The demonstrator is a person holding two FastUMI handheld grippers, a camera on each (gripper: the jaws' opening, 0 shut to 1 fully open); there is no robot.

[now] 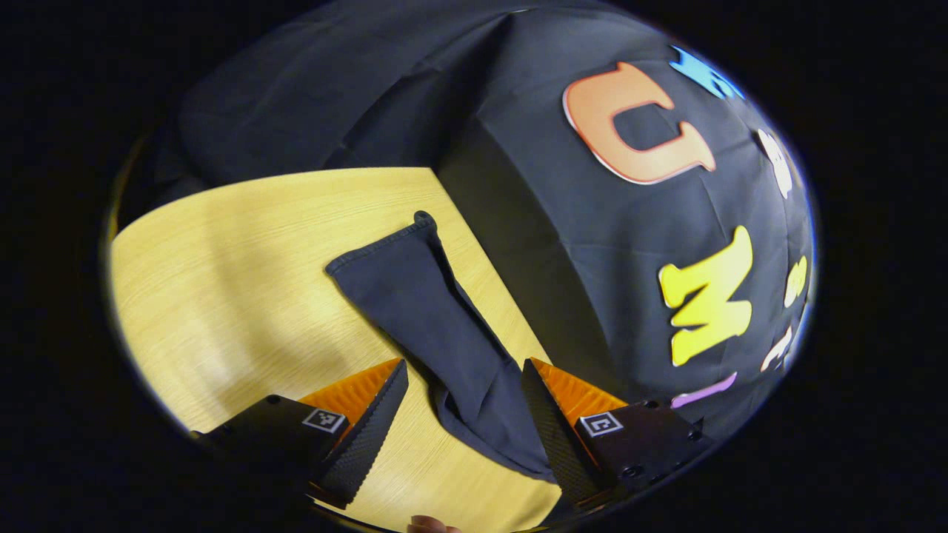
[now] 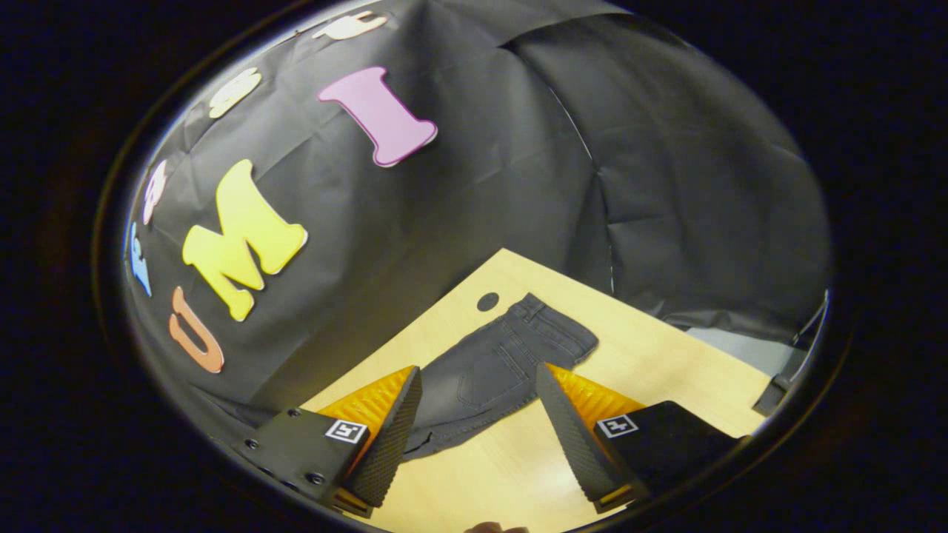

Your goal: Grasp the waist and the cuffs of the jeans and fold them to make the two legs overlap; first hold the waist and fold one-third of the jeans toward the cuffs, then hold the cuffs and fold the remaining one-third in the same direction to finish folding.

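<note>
The jeans (image 1: 437, 326) are lying flat on the wooden table (image 1: 244, 281), dark cloth against pale wood, stretched out close to the table's far edge by the black cloth wall (image 1: 563, 244). In the left gripper view the leg end is running away from the camera, with the cuffs (image 1: 381, 248) lying at the far tip. In the right gripper view the waist (image 2: 555, 322) is sitting at the far end, back pocket (image 2: 485, 377) facing up, with a small round hole in the table (image 2: 487, 301) just beside the waistband. The left gripper (image 1: 463, 385) is hanging over the leg with its fingers spread wide, the cloth showing between them, nothing pinched. The right gripper (image 2: 478, 392) is hovering over the seat of the jeans, fingers likewise spread apart and gripping nothing. A fingertip (image 1: 429, 525) is peeking in at the bottom edge of the left gripper view.
</note>
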